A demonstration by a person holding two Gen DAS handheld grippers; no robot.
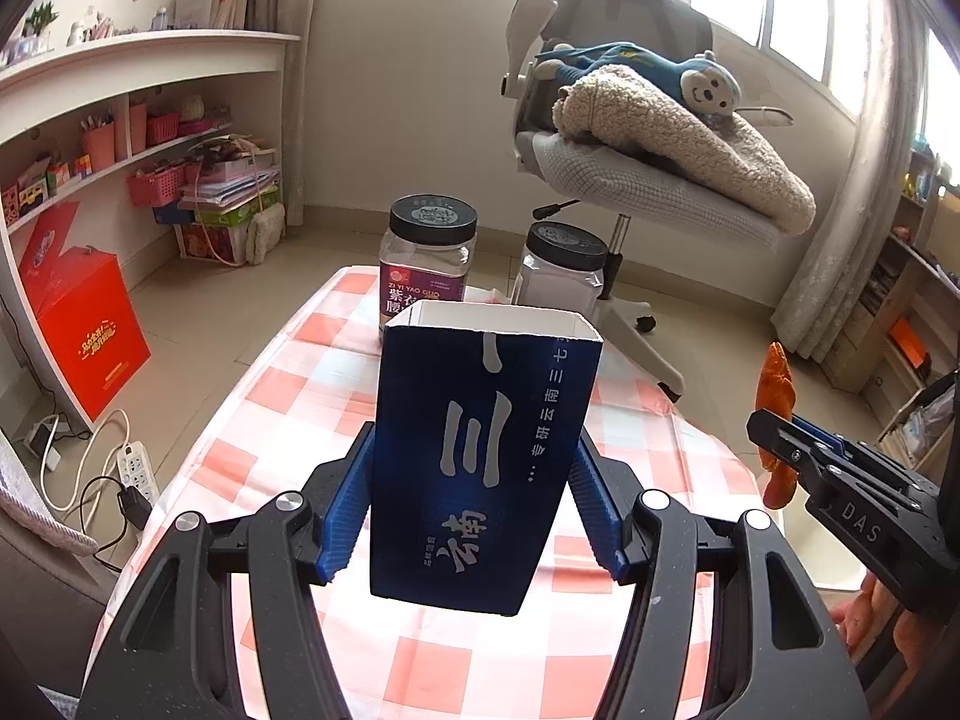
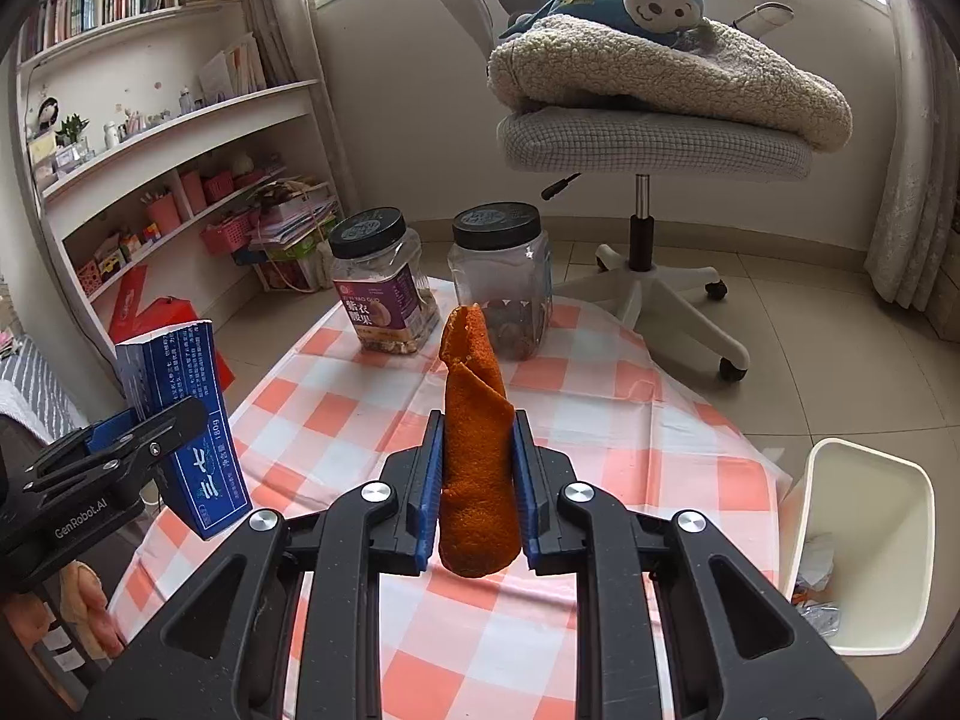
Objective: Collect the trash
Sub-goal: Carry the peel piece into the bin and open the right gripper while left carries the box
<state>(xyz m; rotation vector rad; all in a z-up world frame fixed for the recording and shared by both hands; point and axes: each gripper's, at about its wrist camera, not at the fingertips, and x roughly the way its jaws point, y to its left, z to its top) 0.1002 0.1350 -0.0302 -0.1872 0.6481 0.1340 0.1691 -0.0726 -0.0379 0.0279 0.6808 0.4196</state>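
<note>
My left gripper (image 1: 471, 504) is shut on an open-topped blue carton (image 1: 480, 450) and holds it upright above the checked tablecloth (image 1: 288, 396). The carton also shows in the right wrist view (image 2: 180, 420), at the left. My right gripper (image 2: 477, 492) is shut on a curled orange peel (image 2: 474, 450) and holds it above the table. The peel (image 1: 775, 420) and the right gripper (image 1: 768, 438) also show at the right edge of the left wrist view. A white trash bin (image 2: 864, 546) with some scraps inside stands on the floor to the right of the table.
Two black-lidded plastic jars (image 2: 384, 282) (image 2: 504, 282) stand at the table's far end. A swivel chair (image 2: 648, 138) with a blanket and plush monkey is beyond. Shelves (image 1: 138, 120), a red box (image 1: 84, 324) and a power strip (image 1: 135, 471) are at left.
</note>
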